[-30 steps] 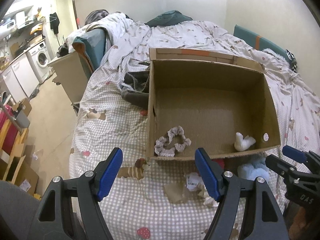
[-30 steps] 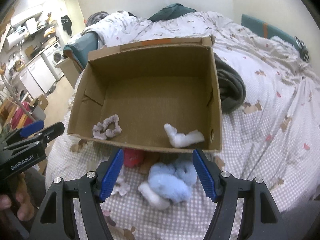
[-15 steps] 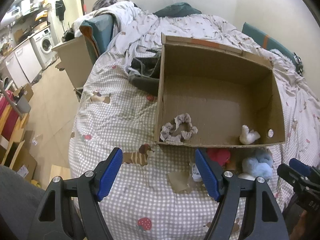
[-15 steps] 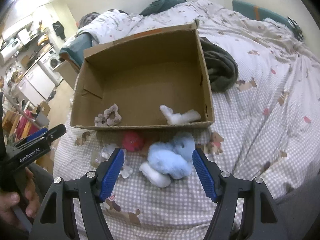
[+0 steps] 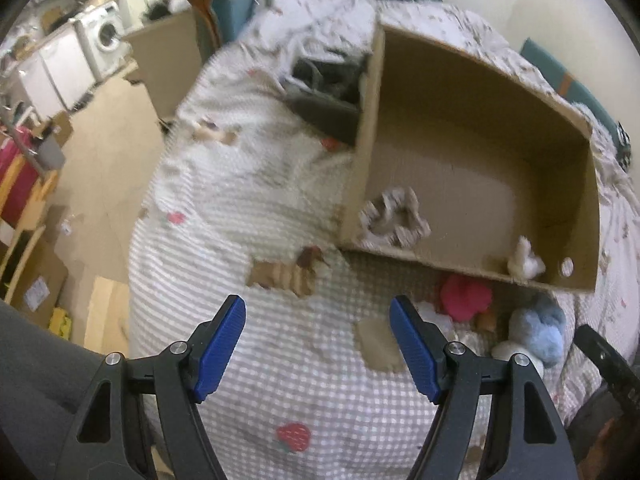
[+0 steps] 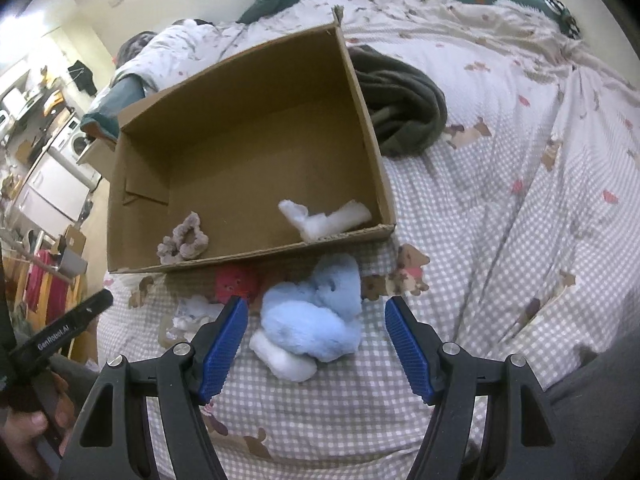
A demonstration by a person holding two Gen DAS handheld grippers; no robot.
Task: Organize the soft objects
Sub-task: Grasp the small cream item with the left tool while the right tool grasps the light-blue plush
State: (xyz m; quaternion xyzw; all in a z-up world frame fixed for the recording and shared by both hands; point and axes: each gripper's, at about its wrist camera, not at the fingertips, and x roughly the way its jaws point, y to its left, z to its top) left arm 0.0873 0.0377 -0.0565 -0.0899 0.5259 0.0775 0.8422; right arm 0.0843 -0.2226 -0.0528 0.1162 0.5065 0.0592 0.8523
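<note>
Right gripper [image 6: 316,340], item one: I am holding its jaws apart and empty, hovering over the blue plush [image 6: 316,312] on the checked bedspread [image 6: 500,248], just in front of the cardboard box [image 6: 372,140]. Left gripper [image 5: 318,350], item two: jaws likewise apart and empty, hanging over bare bedspread, with the red soft toy [image 5: 466,298] off to its right. Already boxed: scrunchie [image 6: 184,240], white fluff [image 6: 324,218]. Risk: the plush is lying against a white piece [image 6: 282,354], so a shallow pinch could be dragging both or slipping off the fur. Compared with a second ago, both views are sitting lower and closer, the plush now between my right fingers.
</note>
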